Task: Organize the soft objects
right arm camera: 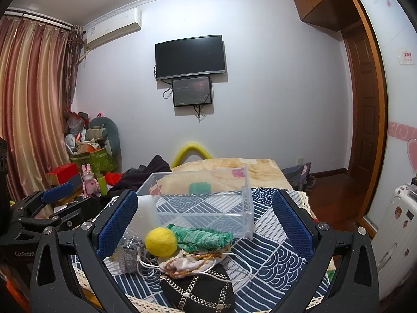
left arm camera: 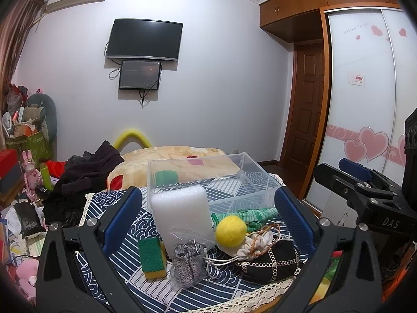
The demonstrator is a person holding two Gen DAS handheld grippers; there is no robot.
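Note:
A clear plastic bin (left arm camera: 250, 180) (right arm camera: 221, 208) stands on a blue patterned cloth. In front of it lie a white foam block (left arm camera: 182, 211) (right arm camera: 146, 211), a green and yellow sponge (left arm camera: 152, 257), a yellow ball (left arm camera: 230, 230) (right arm camera: 161, 242), a green knit cloth (left arm camera: 250, 215) (right arm camera: 200, 237), a grey pouch in a clear bag (left arm camera: 187, 264) (right arm camera: 130, 257), a white drawstring pouch (left arm camera: 256, 244) (right arm camera: 187, 263) and a black chained pouch (left arm camera: 271, 263) (right arm camera: 198, 292). My left gripper (left arm camera: 206, 216) is open above them. My right gripper (right arm camera: 206, 221) is open, also empty.
The cloth (left arm camera: 125, 203) (right arm camera: 273, 240) has a lace edge near me. Dark clothes (left arm camera: 86, 182) are piled left of it. A beige blanket (right arm camera: 234, 169) lies behind the bin. A wardrobe (left arm camera: 365, 104) and a white suitcase (right arm camera: 391, 229) stand at the right.

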